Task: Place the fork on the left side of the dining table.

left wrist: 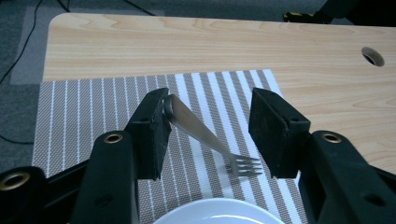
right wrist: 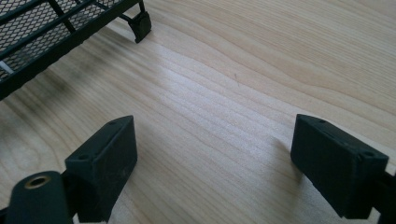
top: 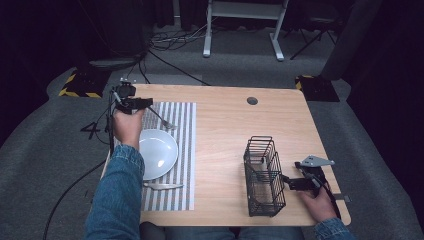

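Near edge of tabletop [top: 225, 150]: right gripper [top: 292, 183] sits low beside the black wire basket [top: 263, 176], fingers [right wrist: 105, 161] spread wide over bare wood, nothing between them. One basket foot shows at the upper left of the right gripper view.

Left side, near: knife [top: 162, 186] lying on the striped placemat [top: 182, 150], just in front of the white plate [top: 158, 153].

Beyond the plate: left gripper [top: 142, 103] over the far part of the placemat. Fingers [left wrist: 152, 130] parted. Fork [left wrist: 205, 139] lies slanted between them, handle end touching the left finger, tines resting on the placemat near the right finger, which is clear of it. No pinch.

Far: round hole [top: 252, 100] in the tabletop.
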